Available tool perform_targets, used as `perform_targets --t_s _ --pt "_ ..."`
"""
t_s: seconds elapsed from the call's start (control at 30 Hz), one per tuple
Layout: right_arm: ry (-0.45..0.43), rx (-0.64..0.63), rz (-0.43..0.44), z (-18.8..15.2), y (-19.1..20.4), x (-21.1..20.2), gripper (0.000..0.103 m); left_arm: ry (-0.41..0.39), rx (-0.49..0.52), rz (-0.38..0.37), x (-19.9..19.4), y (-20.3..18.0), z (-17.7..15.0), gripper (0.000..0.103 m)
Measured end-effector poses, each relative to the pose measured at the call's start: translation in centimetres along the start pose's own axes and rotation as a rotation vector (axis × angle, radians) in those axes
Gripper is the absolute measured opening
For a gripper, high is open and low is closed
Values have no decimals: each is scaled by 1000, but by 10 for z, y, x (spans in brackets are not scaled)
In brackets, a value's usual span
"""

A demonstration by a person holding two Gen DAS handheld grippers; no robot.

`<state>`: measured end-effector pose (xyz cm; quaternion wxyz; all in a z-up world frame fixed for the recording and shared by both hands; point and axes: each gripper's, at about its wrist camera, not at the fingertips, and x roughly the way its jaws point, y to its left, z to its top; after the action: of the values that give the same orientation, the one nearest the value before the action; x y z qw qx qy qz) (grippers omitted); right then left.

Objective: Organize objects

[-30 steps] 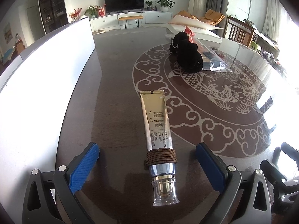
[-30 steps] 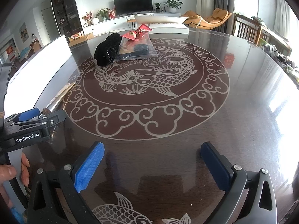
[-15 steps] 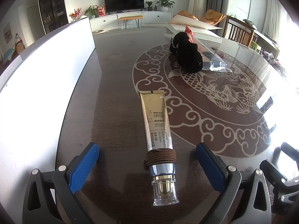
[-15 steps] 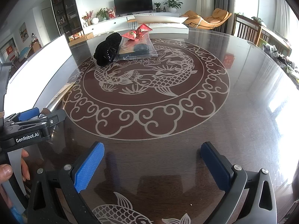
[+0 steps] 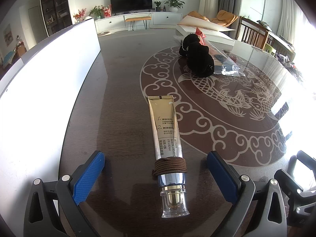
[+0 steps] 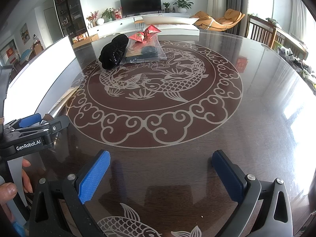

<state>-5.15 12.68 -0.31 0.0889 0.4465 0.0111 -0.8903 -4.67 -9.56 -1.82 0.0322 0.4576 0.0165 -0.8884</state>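
Observation:
A gold eye-cream tube (image 5: 165, 130) lies flat on the dark table, clear cap toward me, a brown elastic band (image 5: 169, 165) wound around its neck. My left gripper (image 5: 156, 169) stands open with the tube's cap end between its blue pads, touching neither. My right gripper (image 6: 161, 167) is open over bare table at the near edge. Far across the table rest a black velvet scrunchie (image 6: 113, 52), a clear plastic packet with dark contents (image 6: 145, 51) and a red pouch (image 6: 144, 34). In the right wrist view the left gripper (image 6: 33, 130) shows at the left, a hand below it.
A tall white panel (image 5: 49, 83) runs along the table's left side. The round table (image 6: 256, 118) carries a fish and cloud pattern. A white box (image 6: 177, 26) sits at the far edge. Chairs and a TV unit stand beyond.

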Motion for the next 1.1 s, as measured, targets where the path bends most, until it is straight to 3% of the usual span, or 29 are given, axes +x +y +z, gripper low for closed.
perform_targets --t_s 0.43,0.7,0.77,0.83,1.1 --pt "21 -37 -44 -1 5 4 103 0 -1 0 0 0 0 103" --pt "24 -41 -40 -1 5 4 103 0 -1 0 0 0 0 103" --pt "19 -24 -6 2 2 3 103 0 -1 0 0 0 0 103" --pt "-13 10 76 14 0 2 103 0 -1 0 0 0 0 103" --pt "-109 -236 91 122 62 51 99 0 -1 1 0 0 0 103"
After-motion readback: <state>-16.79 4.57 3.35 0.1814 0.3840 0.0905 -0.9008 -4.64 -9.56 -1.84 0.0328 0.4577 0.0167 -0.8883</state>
